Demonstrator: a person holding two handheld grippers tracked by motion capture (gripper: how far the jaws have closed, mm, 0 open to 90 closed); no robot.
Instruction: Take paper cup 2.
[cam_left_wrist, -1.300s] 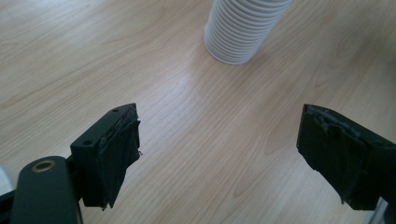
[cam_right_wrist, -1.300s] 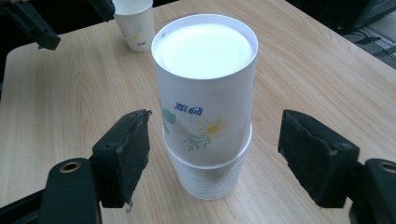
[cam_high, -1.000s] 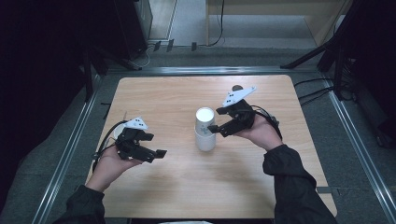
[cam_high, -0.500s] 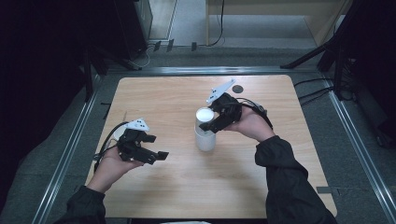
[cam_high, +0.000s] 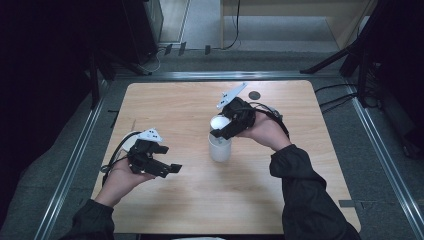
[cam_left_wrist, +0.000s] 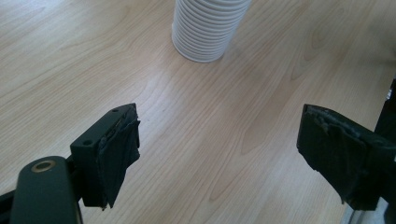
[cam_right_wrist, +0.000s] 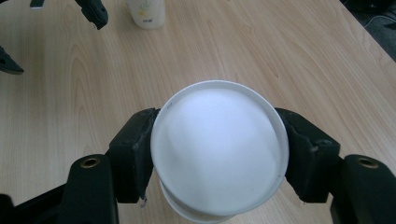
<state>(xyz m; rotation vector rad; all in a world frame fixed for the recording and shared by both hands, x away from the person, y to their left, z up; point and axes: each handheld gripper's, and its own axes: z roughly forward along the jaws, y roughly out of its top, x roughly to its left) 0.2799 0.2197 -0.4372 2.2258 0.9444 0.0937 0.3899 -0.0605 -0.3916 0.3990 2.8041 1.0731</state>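
Right gripper view: jaws, just closing, clasp unmarked white cup stack (cam_right_wrist: 217, 149); left's gape.

A light wooden worktop (cam_high: 165, 105) with rounded corners is seen from above, framed at its far edge and both sides by metal rails (cam_high: 67, 167) laid on a grey carpeted floor (cam_high: 30, 200). Beyond the far edge, a dark cabinet (cam_high: 142, 25) and a pale wooden piece of furniture (cam_high: 295, 10) are set on the floor, with black cables (cam_high: 232, 30) trailed between them. The surroundings at left and right are left in deep shadow, while the worktop is evenly lit.
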